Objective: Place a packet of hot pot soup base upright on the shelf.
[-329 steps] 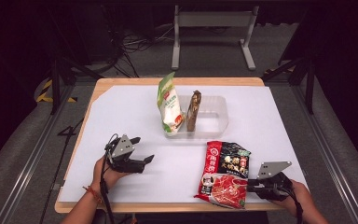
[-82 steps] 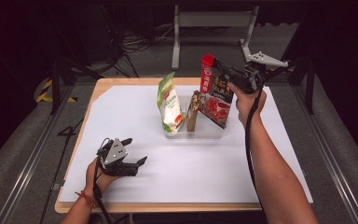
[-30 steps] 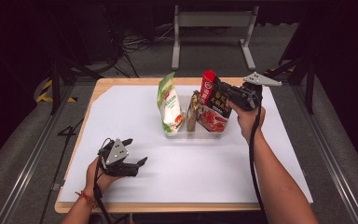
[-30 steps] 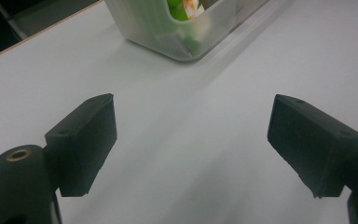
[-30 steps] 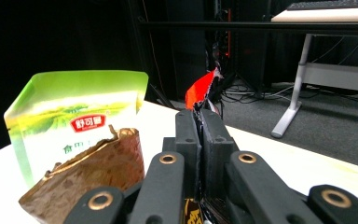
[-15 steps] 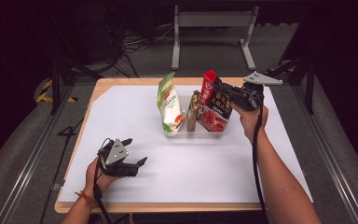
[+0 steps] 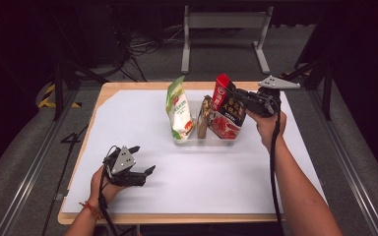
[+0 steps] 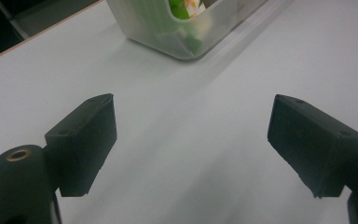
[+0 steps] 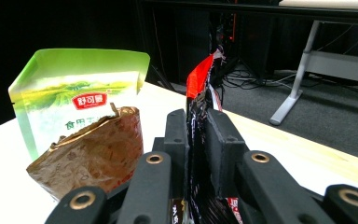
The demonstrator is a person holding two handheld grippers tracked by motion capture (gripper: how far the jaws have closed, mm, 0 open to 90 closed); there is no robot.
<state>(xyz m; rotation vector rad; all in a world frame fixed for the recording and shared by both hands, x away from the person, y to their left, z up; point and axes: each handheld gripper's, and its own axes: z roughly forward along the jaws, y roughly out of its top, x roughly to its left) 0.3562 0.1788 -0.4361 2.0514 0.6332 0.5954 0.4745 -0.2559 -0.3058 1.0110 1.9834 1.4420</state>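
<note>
The red and black packet [image 7: 228, 109] stands upright in the right end of the clear plastic tray [image 7: 229, 142], leaning a little toward the brown packet [image 7: 205, 116] beside it. The right gripper [image 7: 239, 97] has its two jaws on either side of the packet's upper edge; the right gripper view shows the red and black packet [image 9: 196, 116] thin between the pads, and the jaws have just been opening, so the grasp is slackening, with the packet between them. Eleven seconds back this packet lay flat on the table's near right; then it was carried over the tray, and over the last second it has barely shifted. The left gripper [image 7: 138, 160] rests released on the white table [image 7: 128, 113], unmoved, jaws wide apart and empty. Count: three packets in the tray, one green [image 7: 178, 110], one brown, one red and black; one tray; two grippers
</note>
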